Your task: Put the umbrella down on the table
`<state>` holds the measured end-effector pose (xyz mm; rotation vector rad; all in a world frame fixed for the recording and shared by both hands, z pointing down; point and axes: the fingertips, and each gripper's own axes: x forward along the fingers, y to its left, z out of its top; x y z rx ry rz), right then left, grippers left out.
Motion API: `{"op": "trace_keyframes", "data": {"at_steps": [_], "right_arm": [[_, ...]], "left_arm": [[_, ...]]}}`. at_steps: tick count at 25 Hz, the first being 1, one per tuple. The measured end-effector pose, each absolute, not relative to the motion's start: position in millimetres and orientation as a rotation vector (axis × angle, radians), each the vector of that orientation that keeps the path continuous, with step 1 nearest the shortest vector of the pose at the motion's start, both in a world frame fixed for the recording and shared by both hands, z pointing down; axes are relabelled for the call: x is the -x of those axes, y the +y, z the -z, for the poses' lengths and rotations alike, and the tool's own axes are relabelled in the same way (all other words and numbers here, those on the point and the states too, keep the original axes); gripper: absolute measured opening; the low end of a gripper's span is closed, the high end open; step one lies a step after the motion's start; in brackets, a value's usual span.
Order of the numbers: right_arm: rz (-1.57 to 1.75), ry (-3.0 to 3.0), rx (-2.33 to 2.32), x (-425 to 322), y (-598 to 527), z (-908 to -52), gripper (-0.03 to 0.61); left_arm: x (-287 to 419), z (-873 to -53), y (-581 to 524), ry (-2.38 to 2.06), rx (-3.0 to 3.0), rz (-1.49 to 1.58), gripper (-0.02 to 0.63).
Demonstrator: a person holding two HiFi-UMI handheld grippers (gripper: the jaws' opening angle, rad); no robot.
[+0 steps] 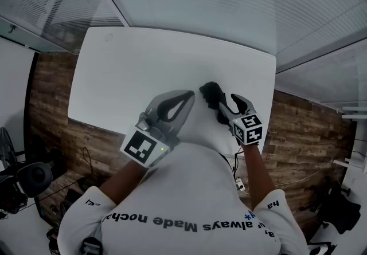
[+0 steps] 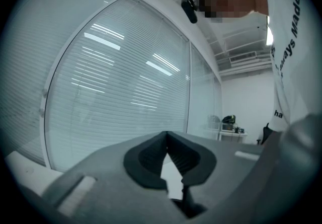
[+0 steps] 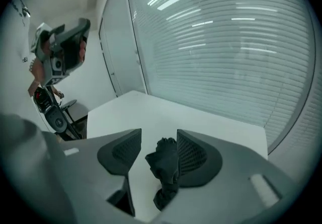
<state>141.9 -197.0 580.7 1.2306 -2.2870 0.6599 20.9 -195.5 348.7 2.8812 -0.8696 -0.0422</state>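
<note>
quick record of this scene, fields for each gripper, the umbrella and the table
left gripper: jaws together, nothing between them
right gripper: jaws apart, umbrella between them
umbrella: black, bunched fabric, against one pad, a gap to the other
table: white, in front of the person
umbrella resting on table: cannot tell

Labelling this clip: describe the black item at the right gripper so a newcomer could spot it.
Find the white table, then the right gripper at its near edge. Between its jaws sits the umbrella, a crumpled black fabric bundle against one pad, the only dark soft thing there.
</note>
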Motion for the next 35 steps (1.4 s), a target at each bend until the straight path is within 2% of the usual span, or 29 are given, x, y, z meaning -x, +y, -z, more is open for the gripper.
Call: {"op": "trace_keyframes", "data": {"at_steps": [9, 17, 35], "right_arm": [[-0.362, -2.519, -1.386, -131, -182, -438, 0.166], [-0.133, -2.615, -1.43, -111, -156, -354, 0.134], [-0.056, -2.65, -1.433, -97, -143, -325, 0.089]], "left_arm": [[-24, -344, -187, -0.866, -2.892, 0.057, 0.003], [-24, -339, -182, -0.868, -2.9, 0.075, 0.003], [-19, -328, -179, -0.861, -2.921, 0.096, 0.003]]}}
